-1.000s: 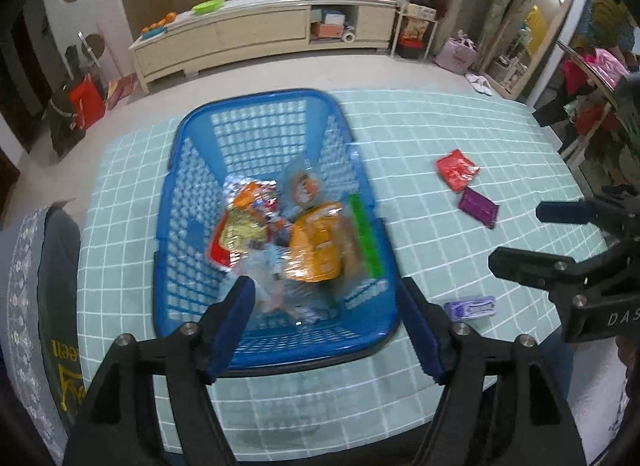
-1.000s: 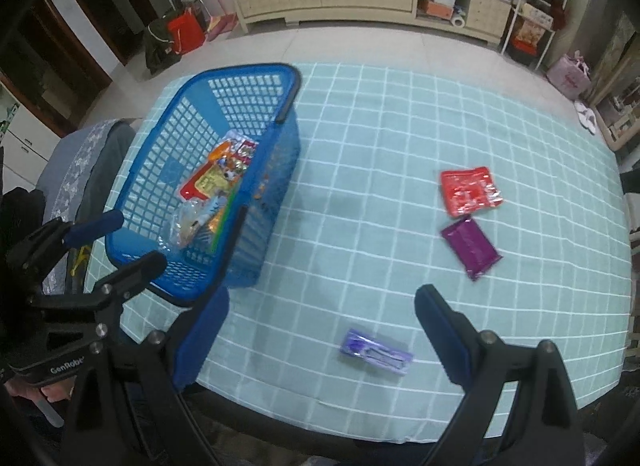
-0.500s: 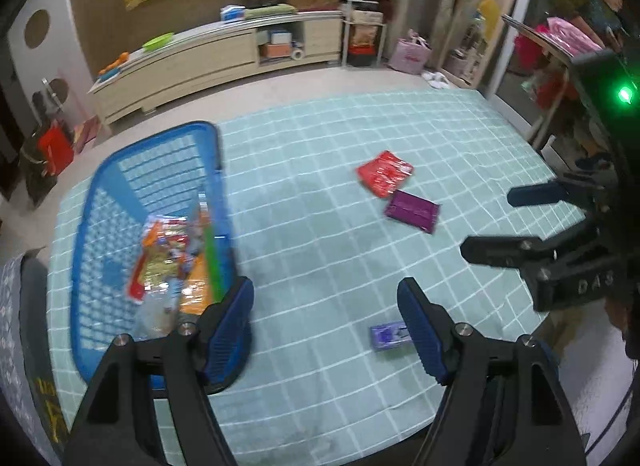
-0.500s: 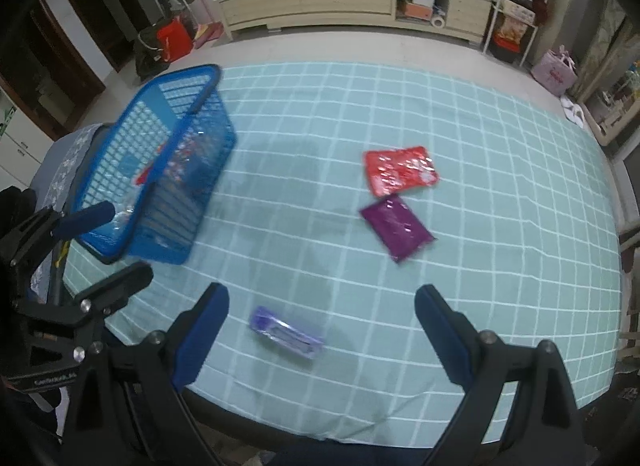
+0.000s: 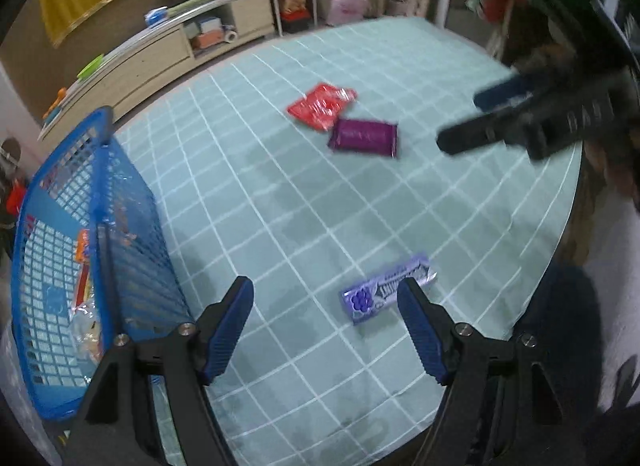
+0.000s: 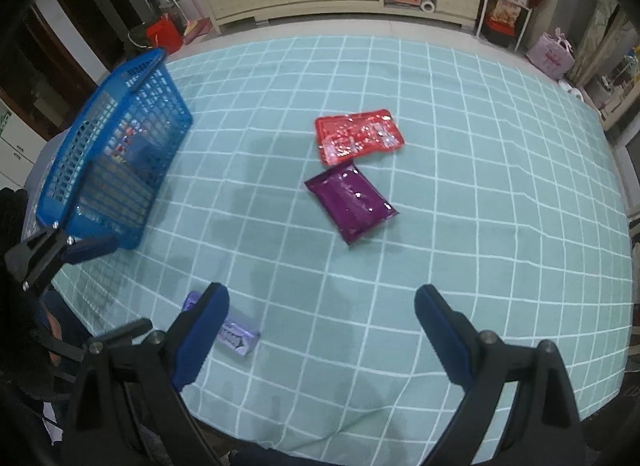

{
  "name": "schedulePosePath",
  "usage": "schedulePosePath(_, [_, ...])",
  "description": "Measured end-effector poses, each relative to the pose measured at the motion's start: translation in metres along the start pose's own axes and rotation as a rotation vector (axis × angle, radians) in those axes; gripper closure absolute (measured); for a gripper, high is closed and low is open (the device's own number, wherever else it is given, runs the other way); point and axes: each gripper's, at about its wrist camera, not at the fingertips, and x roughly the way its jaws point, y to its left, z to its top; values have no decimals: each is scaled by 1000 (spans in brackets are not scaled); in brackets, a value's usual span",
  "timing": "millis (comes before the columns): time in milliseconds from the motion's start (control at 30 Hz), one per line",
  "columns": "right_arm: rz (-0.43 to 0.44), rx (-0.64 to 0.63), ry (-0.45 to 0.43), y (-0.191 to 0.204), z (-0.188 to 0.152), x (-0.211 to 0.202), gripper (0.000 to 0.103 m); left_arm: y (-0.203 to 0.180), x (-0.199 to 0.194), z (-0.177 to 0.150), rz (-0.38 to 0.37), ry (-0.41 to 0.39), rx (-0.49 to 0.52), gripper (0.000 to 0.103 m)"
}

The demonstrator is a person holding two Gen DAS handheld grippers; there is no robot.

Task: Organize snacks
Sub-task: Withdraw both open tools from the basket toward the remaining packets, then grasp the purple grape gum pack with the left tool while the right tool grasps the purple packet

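3 snacks lie loose on the checked tablecloth (image 6: pixel 480 193): a purple grape candy pack (image 5: pixel 386 293) near the front edge, and a red packet (image 6: pixel 356 135) touching a dark purple packet (image 6: pixel 350 201) mid-table. The blue basket (image 5: pixel 60 225) at the left holds several, blurred. Over the last second the left gripper (image 5: pixel 325 326) swung off the basket toward the candy pack; its fingers are apart, empty. The right gripper (image 6: pixel 320 330) is also spread wide and empty, so the next pickup looks imminent.

Snacks on my checked tablecloth (image 6: pixel 480 185)

My right gripper (image 6: pixel 320 306) hangs open; red packet (image 6: pixel 357 135) touches purple packet (image 6: pixel 352 201), blue basket (image 6: pixel 116 161) left.
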Motion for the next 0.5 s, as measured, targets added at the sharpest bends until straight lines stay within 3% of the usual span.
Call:
schedulePosePath(300, [9, 24, 29, -17, -1, 26, 7, -30, 51, 0, -48, 107, 161, 30])
schedulePosePath(433, [22, 32, 32, -23, 0, 31, 7, -33, 69, 3, -82, 133, 148, 31])
schedulePosePath(467, [27, 33, 29, -25, 1, 30, 7, -32, 71, 4, -98, 137, 132, 35])
schedulePosePath(500, [31, 34, 26, -26, 1, 30, 7, -30, 74, 5, -117, 145, 108, 48])
